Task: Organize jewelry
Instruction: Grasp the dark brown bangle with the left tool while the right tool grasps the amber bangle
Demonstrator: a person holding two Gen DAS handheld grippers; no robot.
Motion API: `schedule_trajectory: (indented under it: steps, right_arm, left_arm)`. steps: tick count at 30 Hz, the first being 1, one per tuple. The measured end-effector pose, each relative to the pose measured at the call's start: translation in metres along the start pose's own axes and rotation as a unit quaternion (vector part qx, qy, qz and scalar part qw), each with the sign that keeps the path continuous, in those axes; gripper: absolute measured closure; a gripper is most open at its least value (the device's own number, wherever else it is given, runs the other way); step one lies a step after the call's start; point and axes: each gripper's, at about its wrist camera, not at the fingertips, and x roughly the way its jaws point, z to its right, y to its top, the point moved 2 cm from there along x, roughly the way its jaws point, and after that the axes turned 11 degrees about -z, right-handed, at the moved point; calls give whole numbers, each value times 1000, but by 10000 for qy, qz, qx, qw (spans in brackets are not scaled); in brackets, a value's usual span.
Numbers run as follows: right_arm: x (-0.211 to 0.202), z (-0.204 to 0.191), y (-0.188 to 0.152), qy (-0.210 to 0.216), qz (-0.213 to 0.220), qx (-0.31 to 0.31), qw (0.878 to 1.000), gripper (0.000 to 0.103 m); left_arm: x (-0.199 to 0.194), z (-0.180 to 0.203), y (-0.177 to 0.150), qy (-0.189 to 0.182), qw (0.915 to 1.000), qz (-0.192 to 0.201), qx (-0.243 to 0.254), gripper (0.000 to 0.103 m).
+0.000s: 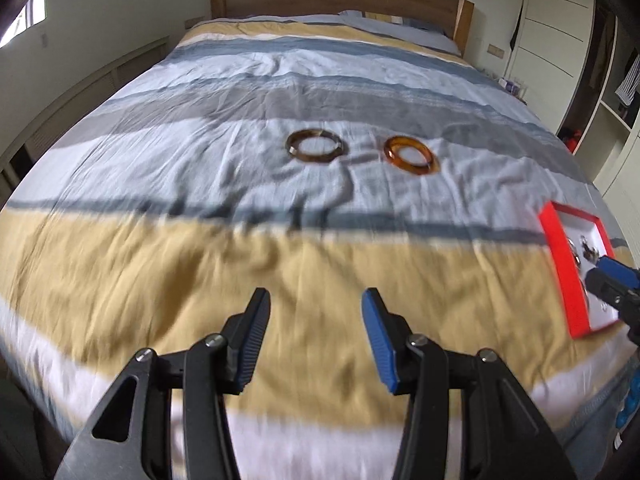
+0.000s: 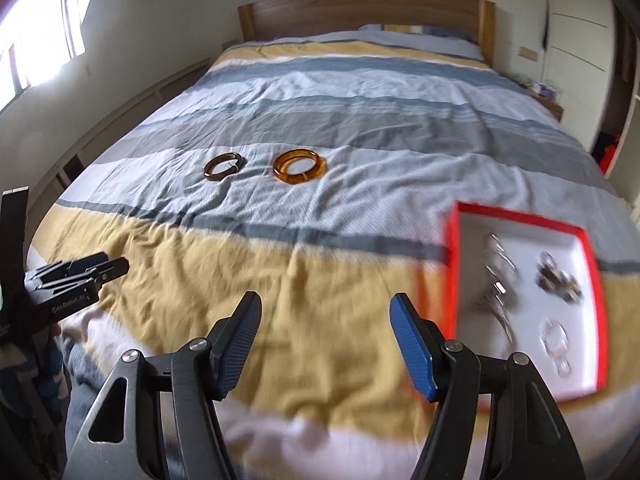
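Ahead | two bangles (image 1: 316, 146) well beyond empty parted jaws; red tray (image 2: 454, 264) right

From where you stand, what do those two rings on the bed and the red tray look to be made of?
The orange bangle looks like clear amber resin or glass: light glows through it. The darker bangle seems a mottled brown, glossy resin or stone. The red tray looks like thin card or plastic, matte white inside; blur leaves it open.

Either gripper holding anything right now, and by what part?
Nothing held. Left gripper and right gripper are both open and empty; both bangles lie on the bed.
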Motion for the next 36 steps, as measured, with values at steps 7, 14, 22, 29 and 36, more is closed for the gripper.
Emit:
schedule_trajectory:
  steps: [7, 14, 22, 29, 36]
  right_arm:
    - [63, -4, 74, 202, -168, -191, 9995, 44]
    - [120, -1, 140, 252, -182, -197, 9993, 48]
    - [179, 9, 183, 324, -350, -45, 9989, 55]
    - [215, 3, 193, 416, -576, -172, 9973, 72]
    - [229, -7, 193, 182, -529, -318, 9979, 81]
  left_arm:
    - [42, 9, 79, -261, 9975, 143, 640, 58]
    - [96, 14, 142, -295, 9953, -14, 918, 58]
    - [157, 18, 167, -206, 9935, -319, 1072, 58]
    - [181, 24, 172, -100, 9921, -344, 1201, 58]
    - [190, 26, 181, -140, 9939, -262, 1060, 71]
